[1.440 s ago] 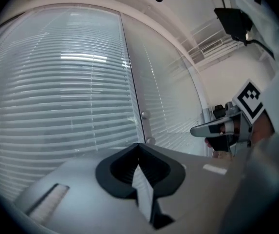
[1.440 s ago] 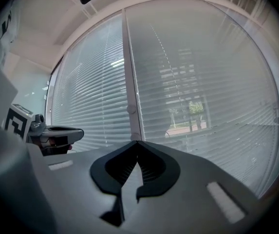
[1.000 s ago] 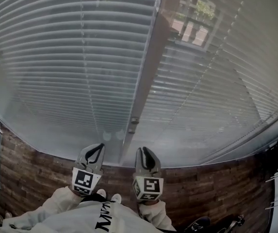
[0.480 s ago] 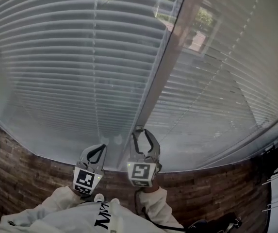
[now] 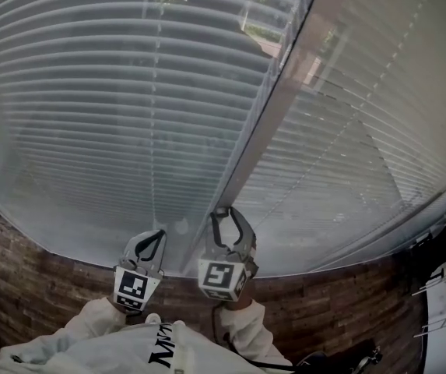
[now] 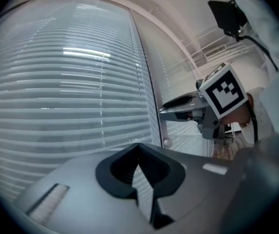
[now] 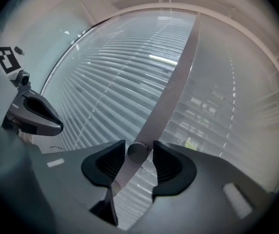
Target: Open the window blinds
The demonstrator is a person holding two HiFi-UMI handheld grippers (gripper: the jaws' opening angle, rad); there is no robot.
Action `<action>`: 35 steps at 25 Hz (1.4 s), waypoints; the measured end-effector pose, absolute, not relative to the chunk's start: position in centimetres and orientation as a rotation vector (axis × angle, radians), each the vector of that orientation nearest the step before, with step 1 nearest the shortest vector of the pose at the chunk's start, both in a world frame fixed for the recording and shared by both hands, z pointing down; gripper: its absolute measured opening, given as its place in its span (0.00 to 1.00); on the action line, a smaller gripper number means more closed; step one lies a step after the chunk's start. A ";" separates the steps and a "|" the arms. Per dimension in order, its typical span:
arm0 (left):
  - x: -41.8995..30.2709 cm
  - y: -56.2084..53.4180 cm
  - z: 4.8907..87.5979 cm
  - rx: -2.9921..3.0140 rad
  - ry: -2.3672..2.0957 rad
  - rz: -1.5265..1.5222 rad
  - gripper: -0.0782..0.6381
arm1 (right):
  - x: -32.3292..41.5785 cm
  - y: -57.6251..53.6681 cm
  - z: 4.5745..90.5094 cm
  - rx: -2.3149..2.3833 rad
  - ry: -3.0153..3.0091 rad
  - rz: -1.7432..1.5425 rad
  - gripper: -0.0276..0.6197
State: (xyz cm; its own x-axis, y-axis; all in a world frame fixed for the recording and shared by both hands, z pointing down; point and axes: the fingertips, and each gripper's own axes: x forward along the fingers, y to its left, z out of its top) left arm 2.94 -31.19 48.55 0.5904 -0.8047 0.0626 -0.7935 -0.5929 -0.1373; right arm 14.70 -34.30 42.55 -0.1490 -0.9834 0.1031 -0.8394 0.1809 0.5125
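Note:
Two grey slatted blinds cover the window, a left blind (image 5: 106,92) and a right blind (image 5: 363,139), with a pale upright frame strip (image 5: 277,100) between them. The tilt wand hangs in front of that strip and ends in a small round knob (image 5: 221,210) (image 7: 138,151). My right gripper (image 5: 228,218) (image 7: 139,156) is open, and the knob sits between its ribbed pads with a thin gap on each side. My left gripper (image 5: 156,238) (image 6: 139,152) hangs lower left of it, tips together and holding nothing. The left gripper view shows the right gripper (image 6: 164,107) beside the knob (image 6: 167,143).
A band of dark wood planks (image 5: 43,279) runs under the window sill. A white stand (image 5: 444,302) and dark gear stand at the far right. The person's pale sleeves (image 5: 90,326) fill the bottom of the head view.
My right gripper rose, rolled and opened its jaws, which now stand around the wand's knob. The left gripper barely moved. In the last half second almost nothing shifted.

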 end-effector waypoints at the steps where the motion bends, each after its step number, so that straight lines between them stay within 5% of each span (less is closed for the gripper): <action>1: 2.9 -31.2 48.4 -2.718 1.366 -0.176 0.11 | 14.7 -34.3 42.5 1.714 -2.031 -0.485 0.30; 20: 2.0 -31.0 47.6 -2.711 1.395 -0.166 0.11 | 14.7 -34.6 41.6 1.787 -1.888 -0.545 0.24; 35: 1.7 -30.7 47.9 -2.708 1.406 -0.174 0.11 | 16.4 -34.8 41.3 2.163 -2.345 0.197 0.24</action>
State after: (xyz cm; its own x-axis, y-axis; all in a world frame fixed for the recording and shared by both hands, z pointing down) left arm 1.68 -30.72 47.92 0.5711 -0.8186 0.0614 -0.8088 -0.5739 -0.1285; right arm 16.37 -34.82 41.25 -0.0835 -0.9956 0.0433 -0.9888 0.0774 -0.1277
